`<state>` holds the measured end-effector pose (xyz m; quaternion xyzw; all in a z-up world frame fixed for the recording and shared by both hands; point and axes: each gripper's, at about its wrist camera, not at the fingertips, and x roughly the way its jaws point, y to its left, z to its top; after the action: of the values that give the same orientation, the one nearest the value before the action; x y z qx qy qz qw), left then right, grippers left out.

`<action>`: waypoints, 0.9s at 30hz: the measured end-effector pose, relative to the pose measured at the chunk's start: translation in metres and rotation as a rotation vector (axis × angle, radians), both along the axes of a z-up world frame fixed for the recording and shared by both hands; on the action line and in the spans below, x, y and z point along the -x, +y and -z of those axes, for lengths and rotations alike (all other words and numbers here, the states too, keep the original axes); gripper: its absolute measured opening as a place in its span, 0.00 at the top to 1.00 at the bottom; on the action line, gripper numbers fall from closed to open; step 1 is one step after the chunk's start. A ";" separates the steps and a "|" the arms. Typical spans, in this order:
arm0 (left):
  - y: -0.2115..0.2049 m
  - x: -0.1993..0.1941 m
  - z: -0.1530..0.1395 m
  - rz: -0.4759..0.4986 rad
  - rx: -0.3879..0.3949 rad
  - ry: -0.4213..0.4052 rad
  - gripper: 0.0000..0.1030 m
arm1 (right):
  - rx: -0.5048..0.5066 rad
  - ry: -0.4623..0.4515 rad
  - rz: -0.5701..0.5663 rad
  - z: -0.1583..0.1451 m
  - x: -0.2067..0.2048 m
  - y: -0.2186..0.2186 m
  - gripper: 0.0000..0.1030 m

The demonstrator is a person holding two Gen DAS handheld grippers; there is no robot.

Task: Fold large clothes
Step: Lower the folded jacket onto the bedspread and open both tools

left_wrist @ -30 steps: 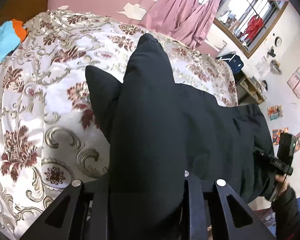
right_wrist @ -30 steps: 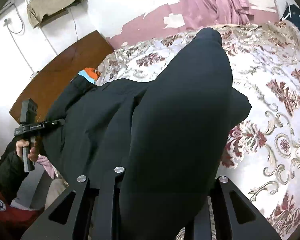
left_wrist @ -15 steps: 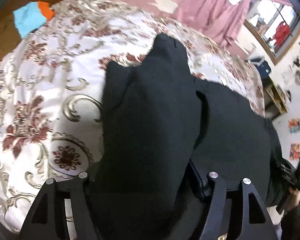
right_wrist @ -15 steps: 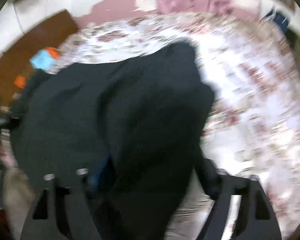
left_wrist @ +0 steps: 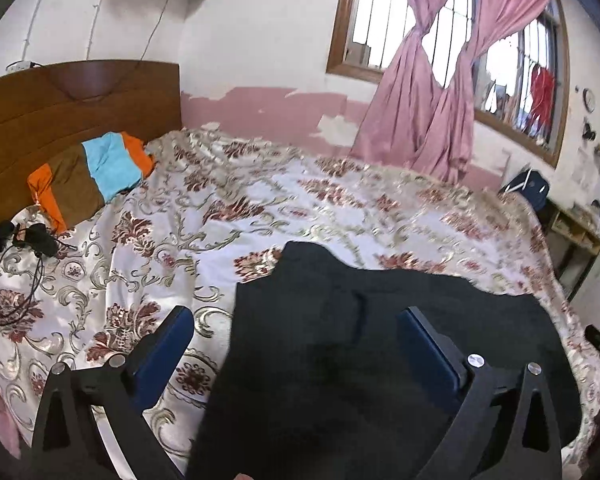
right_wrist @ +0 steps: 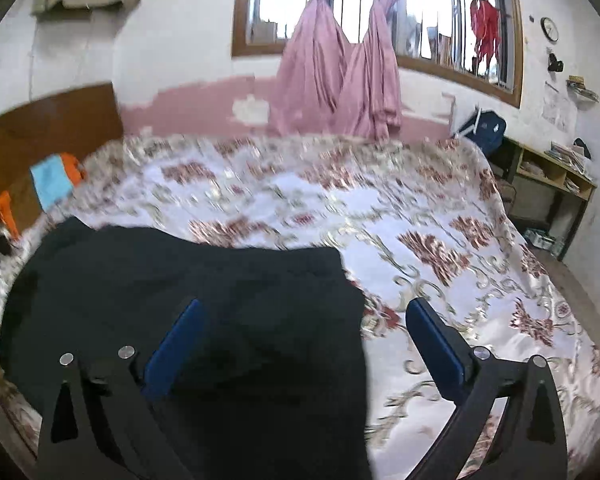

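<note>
A large black garment lies spread flat on the floral bedspread at the bed's near edge. My left gripper hovers over the garment's left part. Its jaws are opening and its blue pads touch no cloth. In the right wrist view the same garment fills the lower left. My right gripper hangs above the garment's right edge. Its jaws are opening too, and nothing is pinched between the pads.
A folded orange, blue and brown cloth leans on the wooden headboard. Black cables and a headset lie at the bed's left. Pink curtains hang at the window. A blue bag and a wooden shelf stand at the right.
Both grippers were shut on the raised black garment. Their jaws have spread wide and let it go, it now lies flat on the bed, and both views have tilted up.
</note>
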<state>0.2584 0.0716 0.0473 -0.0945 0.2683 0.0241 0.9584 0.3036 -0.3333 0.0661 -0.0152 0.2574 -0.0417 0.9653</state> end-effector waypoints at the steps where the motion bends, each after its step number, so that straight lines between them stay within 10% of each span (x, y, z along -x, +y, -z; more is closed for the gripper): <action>1: -0.003 0.008 -0.002 0.002 0.001 -0.018 0.00 | -0.007 -0.028 -0.006 -0.002 0.009 0.006 0.02; 27: -0.059 0.137 -0.018 0.073 -0.049 -0.156 0.00 | -0.134 -0.222 -0.004 0.000 0.140 0.037 0.01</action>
<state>0.1219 0.0126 0.0655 -0.0627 0.1956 -0.0115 0.9786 0.1641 -0.2962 0.0659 0.0536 0.1512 -0.0239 0.9868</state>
